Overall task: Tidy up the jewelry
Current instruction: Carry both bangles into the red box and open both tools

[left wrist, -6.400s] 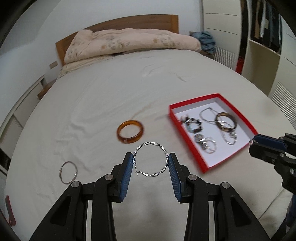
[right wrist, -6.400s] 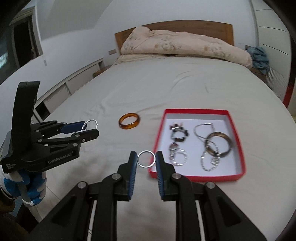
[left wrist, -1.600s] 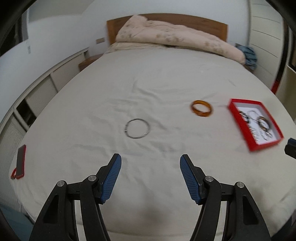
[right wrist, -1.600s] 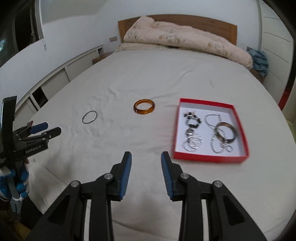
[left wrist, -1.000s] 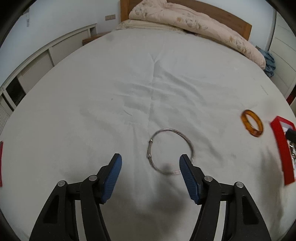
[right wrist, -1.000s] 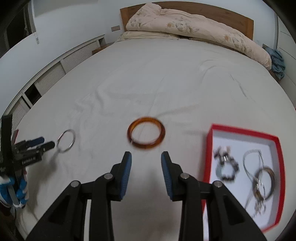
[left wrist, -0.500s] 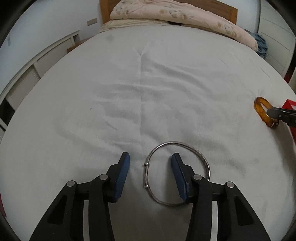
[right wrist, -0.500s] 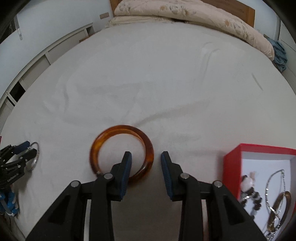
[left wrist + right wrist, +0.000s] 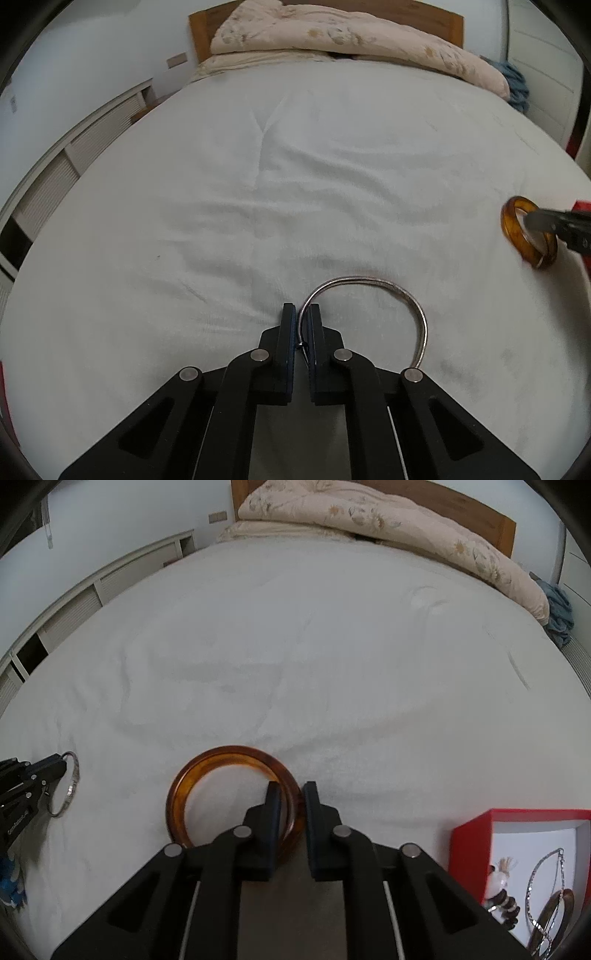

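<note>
Both pickups are in hand at once. The left gripper (image 9: 302,317) has pinched its jaws nearly together on the left rim of the thin silver wire bangle (image 9: 404,295), whose loop lies on the white bed sheet (image 9: 295,184) to the gripper's right. The right gripper (image 9: 290,794) is closing its jaws across the right rim of the translucent amber resin bangle (image 9: 229,753), one jaw inside the ring and one outside.

The next move likely calls for lifting both clear and carrying them to the red-walled cardboard jewelry box (image 9: 469,834), just right of the right gripper. Open sheet lies ahead; the box's near wall must be cleared.
</note>
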The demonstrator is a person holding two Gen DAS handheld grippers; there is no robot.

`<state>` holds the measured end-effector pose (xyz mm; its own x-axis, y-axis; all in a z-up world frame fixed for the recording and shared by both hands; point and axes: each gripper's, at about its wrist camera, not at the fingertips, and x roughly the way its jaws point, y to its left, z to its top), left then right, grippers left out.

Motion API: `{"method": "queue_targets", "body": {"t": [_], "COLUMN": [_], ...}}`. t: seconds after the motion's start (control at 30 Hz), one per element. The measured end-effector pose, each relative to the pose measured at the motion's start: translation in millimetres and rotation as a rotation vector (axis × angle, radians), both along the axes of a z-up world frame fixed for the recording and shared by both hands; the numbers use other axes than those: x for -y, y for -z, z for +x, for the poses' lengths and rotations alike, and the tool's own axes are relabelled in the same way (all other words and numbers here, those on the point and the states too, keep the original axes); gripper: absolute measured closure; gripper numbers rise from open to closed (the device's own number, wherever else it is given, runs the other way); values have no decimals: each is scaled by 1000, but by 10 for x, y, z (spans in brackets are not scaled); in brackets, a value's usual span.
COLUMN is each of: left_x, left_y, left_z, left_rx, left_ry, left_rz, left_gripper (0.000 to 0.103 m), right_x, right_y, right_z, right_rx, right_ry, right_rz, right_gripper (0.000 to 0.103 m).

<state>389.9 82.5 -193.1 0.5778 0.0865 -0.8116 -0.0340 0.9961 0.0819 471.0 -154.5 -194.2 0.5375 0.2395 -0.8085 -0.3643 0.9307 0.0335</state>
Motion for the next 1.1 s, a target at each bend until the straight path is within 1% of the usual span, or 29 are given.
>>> {"method": "queue_targets", "body": {"t": [0.1,0.2,0.3,0.43,0.57,0.7,0.83,1.0,1.1], "left_x": [23,79,77,187,391,676,1122,1786,2216], "left_y": [-50,-161,-285,-479,-657,-833,-981,-1177,-1257], "left_z": [-14,-67,-75,-157,-236,-280,-299,-307,-286], "left_rx": [5,24,38,58,73,92,109,136,143], "left_ry": [-17,-19,-14,13,49,100,180,288,355], "left_rz": [-5,8,21,46,57,58,42,8,-31], "left_gripper": [98,98,98,98,100,100,100,100,100], "right_x": [23,57,92,191,387,708,1132,1705,1986], "right_y": [-112,-253,-454,-680,-871,-998,-1029,-923,-834], "right_z": [-113,-232,-334,-515,-709,-863,-997,-1130,-1180], "right_rx": [30,54,80,108,128,137,134,112,99], "right_ry": [-2,-6,-5,1,24,70,133,218,257], "right_rz": [20,42,72,100,113,112,93,54,36], "right_gripper": [93,93,93,93,93,93,93,93,93]}}
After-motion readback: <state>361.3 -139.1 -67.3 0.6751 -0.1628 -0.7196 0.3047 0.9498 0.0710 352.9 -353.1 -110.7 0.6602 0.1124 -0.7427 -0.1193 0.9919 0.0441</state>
